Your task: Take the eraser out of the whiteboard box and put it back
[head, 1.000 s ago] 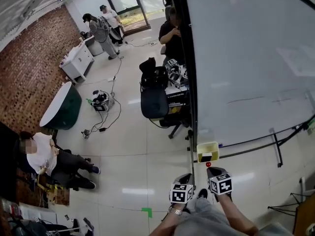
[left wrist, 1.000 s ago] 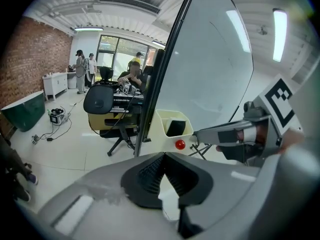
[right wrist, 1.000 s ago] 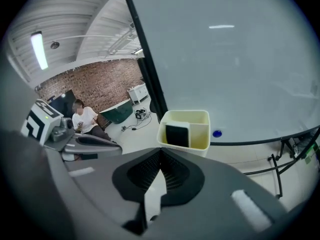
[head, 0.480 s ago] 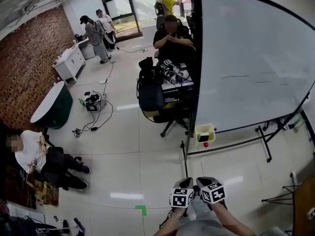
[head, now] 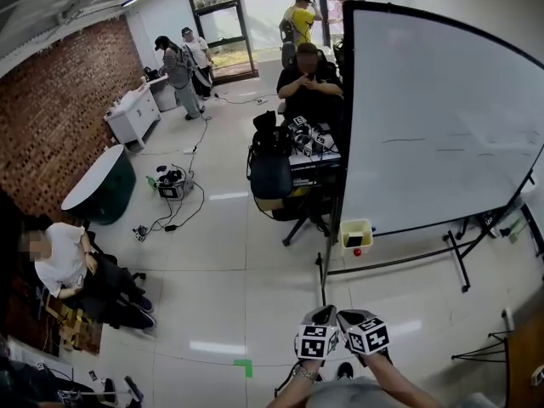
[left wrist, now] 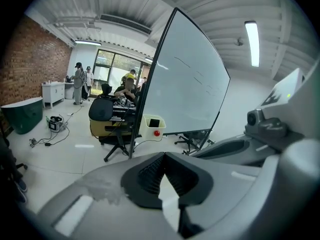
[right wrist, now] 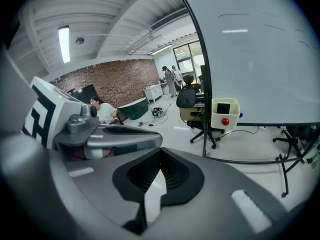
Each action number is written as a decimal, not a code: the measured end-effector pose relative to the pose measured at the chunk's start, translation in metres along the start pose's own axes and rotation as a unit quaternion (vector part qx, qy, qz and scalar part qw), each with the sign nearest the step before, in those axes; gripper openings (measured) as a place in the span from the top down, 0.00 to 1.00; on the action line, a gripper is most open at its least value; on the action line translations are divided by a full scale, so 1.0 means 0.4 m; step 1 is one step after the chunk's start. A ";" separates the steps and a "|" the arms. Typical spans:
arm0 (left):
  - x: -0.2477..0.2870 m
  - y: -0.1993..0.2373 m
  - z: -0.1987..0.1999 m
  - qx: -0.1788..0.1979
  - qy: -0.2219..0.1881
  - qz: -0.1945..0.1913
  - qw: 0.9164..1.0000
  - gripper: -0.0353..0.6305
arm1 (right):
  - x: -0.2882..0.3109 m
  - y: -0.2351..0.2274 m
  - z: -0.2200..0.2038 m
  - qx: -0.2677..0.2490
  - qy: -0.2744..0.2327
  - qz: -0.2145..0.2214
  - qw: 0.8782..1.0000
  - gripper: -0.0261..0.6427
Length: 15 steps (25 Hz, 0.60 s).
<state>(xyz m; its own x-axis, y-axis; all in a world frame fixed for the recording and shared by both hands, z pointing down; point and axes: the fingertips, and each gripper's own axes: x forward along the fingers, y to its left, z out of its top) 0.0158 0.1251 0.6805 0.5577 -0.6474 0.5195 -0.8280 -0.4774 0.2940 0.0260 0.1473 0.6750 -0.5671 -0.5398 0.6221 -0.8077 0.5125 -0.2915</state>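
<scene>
Both grippers are sitting low at the bottom edge of the head view, side by side and well apart from the whiteboard (head: 442,117)

- left gripper (left wrist: 164,156): jaws are meeting at the tips, nothing between them, only floor showing through the gap behind the pads
- right gripper (right wrist: 160,153): same, jaws are pressing together, carrying nothing
- both are pointing across the floor toward the board's lower left corner, with the marker cubes facing up in the head view

Container check:
- whiteboard box (head: 356,228), pale yellow and open on top, is hanging at the lower left corner of the board, beside the stand's upright post
- eraser (head: 354,241) is sitting inside the box as a dark block, standing upright with its top showing at the rim; it is also showing in both gripper views (right wrist: 223,108)
- a red round thing (right wrist: 225,121) is sitting on the box's front face, low down; I cannot tell what it is
- nothing else is showing inside the box

Around it: an office chair (head: 272,177) is standing left of the board, and a seated person (head: 308,83) is working at a tabletop (head: 310,155) behind it
</scene>
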 end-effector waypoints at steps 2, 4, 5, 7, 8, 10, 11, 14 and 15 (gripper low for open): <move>0.003 -0.012 0.007 -0.001 -0.005 0.003 1.000 0.94 | -0.013 -0.008 0.003 0.000 -0.005 0.000 1.000 0.96; 0.012 -0.028 0.001 -0.002 -0.004 0.003 1.000 0.94 | -0.026 -0.020 -0.004 0.004 -0.006 0.000 1.000 0.96; 0.018 -0.039 -0.007 -0.001 -0.001 0.001 1.000 0.94 | -0.034 -0.029 -0.010 0.006 -0.006 0.000 1.000 0.96; 0.030 -0.066 -0.023 0.004 0.009 -0.006 1.000 0.94 | -0.048 -0.050 -0.026 0.015 -0.006 -0.002 1.000 0.96; 0.037 -0.078 -0.027 0.007 0.011 -0.009 1.000 0.94 | -0.055 -0.061 -0.035 0.021 -0.006 -0.002 1.000 0.96; 0.048 -0.094 -0.026 0.010 0.009 -0.012 1.000 0.94 | -0.067 -0.078 -0.049 0.033 -0.005 -0.002 0.999 0.96; 0.052 -0.100 -0.024 0.010 0.009 -0.012 1.000 0.94 | -0.071 -0.084 -0.053 0.036 -0.004 -0.002 0.999 0.96; 0.064 -0.112 -0.023 0.010 0.012 -0.011 1.000 0.94 | -0.084 -0.100 -0.059 0.039 -0.004 0.000 0.999 0.96; 0.069 -0.117 -0.024 0.010 0.014 -0.011 1.000 0.94 | -0.088 -0.105 -0.061 0.040 -0.005 0.000 0.999 0.96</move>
